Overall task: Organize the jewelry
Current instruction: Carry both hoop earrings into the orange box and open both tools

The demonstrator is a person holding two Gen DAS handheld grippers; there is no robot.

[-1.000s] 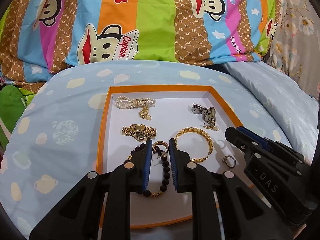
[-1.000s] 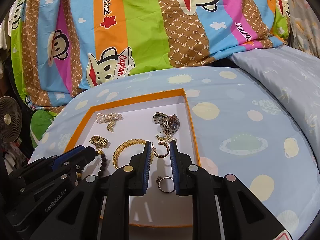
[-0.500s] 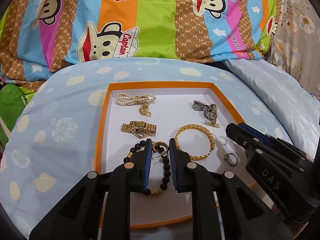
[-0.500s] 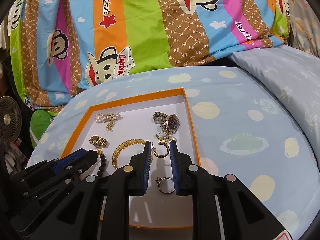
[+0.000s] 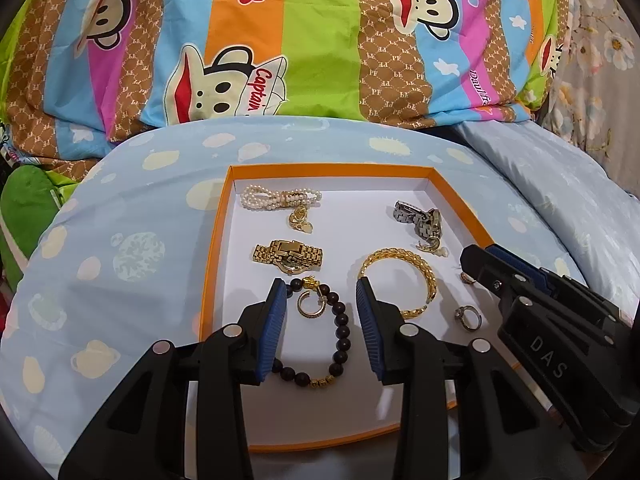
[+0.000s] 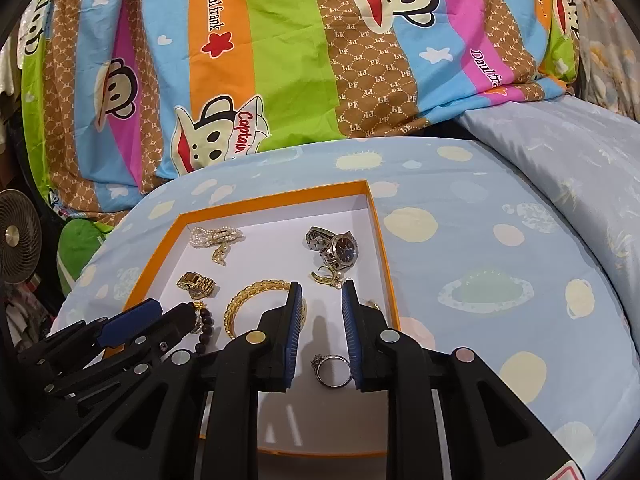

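An orange-rimmed white tray [image 5: 212, 264] holds jewelry: a pearl bracelet [image 5: 280, 199], a gold watch [image 5: 288, 255], a silver watch [image 5: 420, 218], a gold bangle [image 5: 404, 280], a dark bead bracelet [image 5: 340, 332] with a gold hoop earring [image 5: 309, 304] inside it, and a silver ring [image 5: 466, 316]. My left gripper [image 5: 320, 292] is open and empty, its fingers either side of the bead bracelet and hoop. My right gripper [image 6: 319, 294] is open and empty over the tray's right part, the silver ring [image 6: 332, 370] between its fingers. A gold hoop [image 6: 326, 278] lies just beyond its tips.
The tray rests on a light blue patterned cushion [image 5: 120, 260]. A bright striped cartoon blanket [image 5: 280, 40] rises behind it. A pale blue pillow [image 6: 560, 168] lies to the right. A small fan [image 6: 16, 240] stands at the far left.
Both grippers have opened wider, the left most of all. The left one has drawn back slightly, showing more of the bead bracelet. The jewelry has not moved.
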